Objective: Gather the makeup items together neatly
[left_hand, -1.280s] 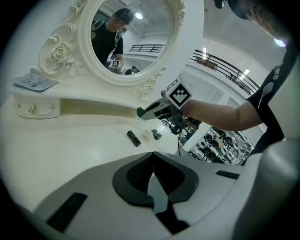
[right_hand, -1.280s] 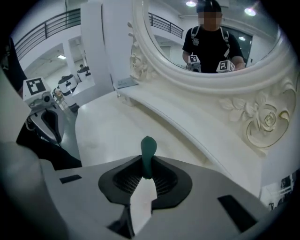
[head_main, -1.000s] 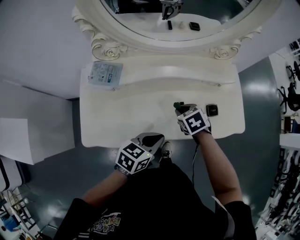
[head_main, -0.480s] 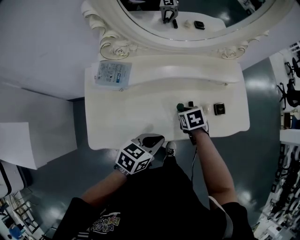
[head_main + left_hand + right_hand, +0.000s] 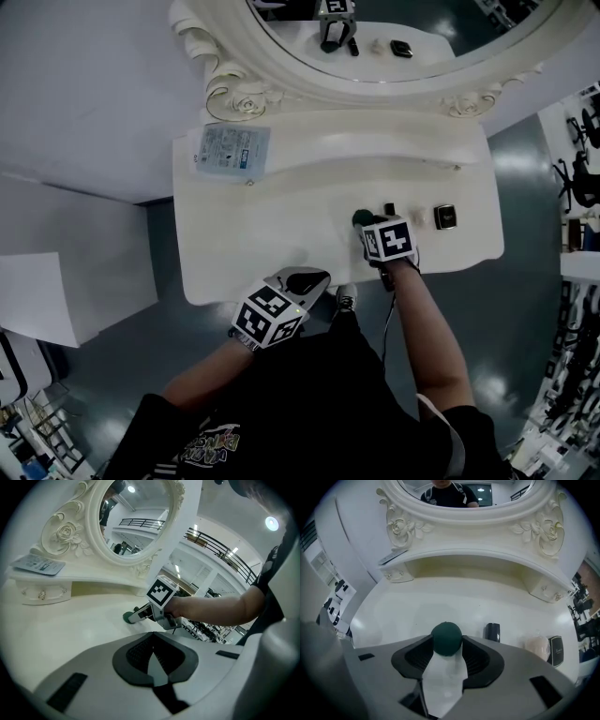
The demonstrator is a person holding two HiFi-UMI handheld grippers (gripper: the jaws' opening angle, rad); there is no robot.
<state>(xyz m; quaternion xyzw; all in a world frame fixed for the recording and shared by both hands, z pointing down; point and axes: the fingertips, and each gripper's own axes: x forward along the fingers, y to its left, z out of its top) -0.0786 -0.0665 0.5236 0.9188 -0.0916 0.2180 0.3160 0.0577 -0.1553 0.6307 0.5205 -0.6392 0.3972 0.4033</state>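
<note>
Letting go of the green sponge (image 5: 446, 635) with the right claw (image 5: 447, 643): just opened, no longer squeezing, leaving the soft ball between the tips on the counter (image 5: 272, 234). Judged to be the release at the end of a placement.

To finish it cleanly:
- Open a touch wider before lifting.
- Draw straight up and back along the claw's own line, dragging neither pad across the ball.
- Steer clear of the small dark tube (image 5: 492, 632) standing just beside the sponge on its right. Probably toppled by any careless swing.
- Leave alone the beige puff (image 5: 536, 647) and the black compact (image 5: 555, 649) farther right. Already lying in one loose row with the sponge and the tube along the counter's right front, near one another but apart.
- Nudge them closer afterwards only if the row looks ragged.
- Hold the left claw (image 5: 153, 654) at the counter's front edge, clenched on nothing, well away from the row.

Looking for containers:
- No tray, box or bag among the items.
- Small drawers (image 5: 397, 575) under the raised shelf, closed, contents unseen.
- Compact lying with its lid down, inside not shown.
- Blue-printed packet (image 5: 231, 148) lying flat on the shelf's left end, well apart from the row. Sealed or opened, cannot tell. Possibly worth fetching next.
</note>
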